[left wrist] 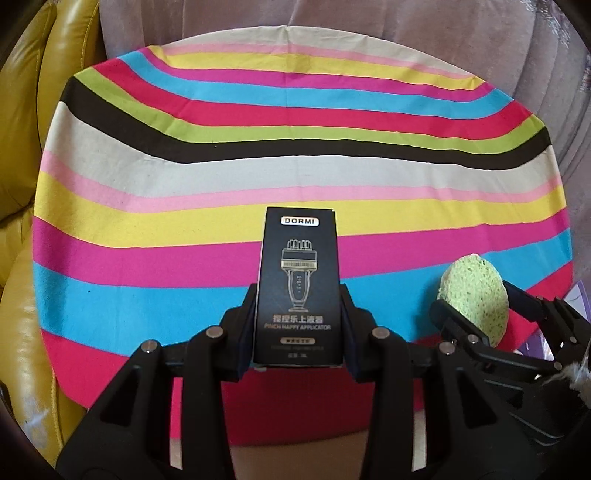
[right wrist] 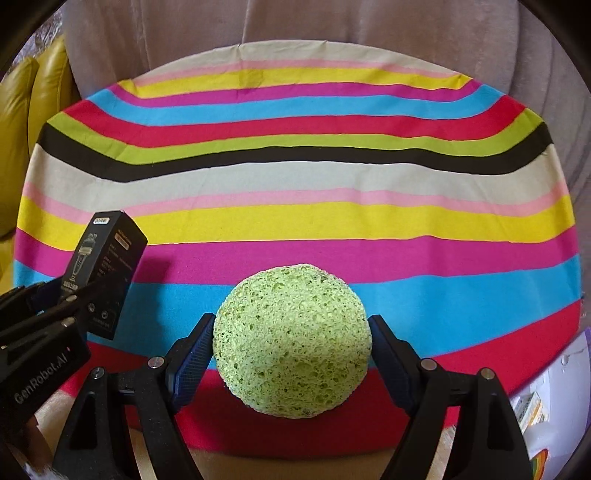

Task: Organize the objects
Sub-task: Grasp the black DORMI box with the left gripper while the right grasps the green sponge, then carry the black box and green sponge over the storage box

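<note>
Black box (left wrist: 298,288) lengthwise along left gripper (left wrist: 298,321) clamping it, right gripper (right wrist: 291,354) holding green sponge (right wrist: 291,339)

The cloth (left wrist: 295,173) over the tabletop bears curved stripes of cream, pink, yellow, magenta, sky blue, red, lime green and black. The box (left wrist: 299,288) is black with pale gold line art and lettering. The sponge (right wrist: 291,339) is pale green and pitted. A yellow leather cushion (left wrist: 26,155) sits beside a mauve-grey one (left wrist: 406,33).
</note>
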Demonstrator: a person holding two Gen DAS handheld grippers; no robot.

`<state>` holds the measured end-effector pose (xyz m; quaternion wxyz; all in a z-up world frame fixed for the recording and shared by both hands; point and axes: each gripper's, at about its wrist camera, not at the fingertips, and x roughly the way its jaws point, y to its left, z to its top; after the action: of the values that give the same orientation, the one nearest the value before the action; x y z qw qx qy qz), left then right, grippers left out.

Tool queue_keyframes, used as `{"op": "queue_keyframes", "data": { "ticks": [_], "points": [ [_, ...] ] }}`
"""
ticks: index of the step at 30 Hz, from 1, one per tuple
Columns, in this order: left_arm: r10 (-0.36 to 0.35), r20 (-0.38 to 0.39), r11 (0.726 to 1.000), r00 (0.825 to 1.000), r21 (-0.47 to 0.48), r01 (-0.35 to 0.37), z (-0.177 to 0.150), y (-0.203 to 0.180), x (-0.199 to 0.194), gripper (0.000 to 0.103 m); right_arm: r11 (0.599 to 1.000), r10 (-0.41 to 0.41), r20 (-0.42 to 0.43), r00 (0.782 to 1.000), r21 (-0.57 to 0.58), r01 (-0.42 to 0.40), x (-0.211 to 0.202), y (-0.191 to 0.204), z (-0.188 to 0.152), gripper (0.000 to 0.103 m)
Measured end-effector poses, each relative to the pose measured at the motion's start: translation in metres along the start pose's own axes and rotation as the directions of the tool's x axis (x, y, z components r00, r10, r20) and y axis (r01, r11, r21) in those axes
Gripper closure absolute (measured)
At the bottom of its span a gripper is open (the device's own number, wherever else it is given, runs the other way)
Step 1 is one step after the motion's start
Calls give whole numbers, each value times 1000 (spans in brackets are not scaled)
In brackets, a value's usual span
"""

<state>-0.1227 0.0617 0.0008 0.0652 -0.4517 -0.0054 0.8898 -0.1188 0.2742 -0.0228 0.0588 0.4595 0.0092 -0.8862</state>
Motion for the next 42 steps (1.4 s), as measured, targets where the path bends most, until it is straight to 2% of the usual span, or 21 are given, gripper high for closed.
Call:
{"op": "queue_keyframes", "data": {
  "ticks": [6, 20, 37, 42],
  "points": [
    [5, 10, 1000, 1000, 25, -5, -12, -18, -19, 60, 999, 0, 19, 1000, 45, -1, -21, -12, -11, 22],
    [-7, 13, 997, 1000, 79, 6, -27, -54, -36, 60, 991, -8, 51, 999, 131, 1, -54, -42, -37, 22],
    [-87, 12, 979, 996, 184, 83, -38, -119, -46, 60, 967, -16, 71, 997, 255, -3, -92, -108, -69, 22],
    [-119, 6, 968, 993, 221, 115, -43, -145, -50, 60, 948, -12, 71, 997, 318, -11, -102, -135, -83, 22]
  ]
}}
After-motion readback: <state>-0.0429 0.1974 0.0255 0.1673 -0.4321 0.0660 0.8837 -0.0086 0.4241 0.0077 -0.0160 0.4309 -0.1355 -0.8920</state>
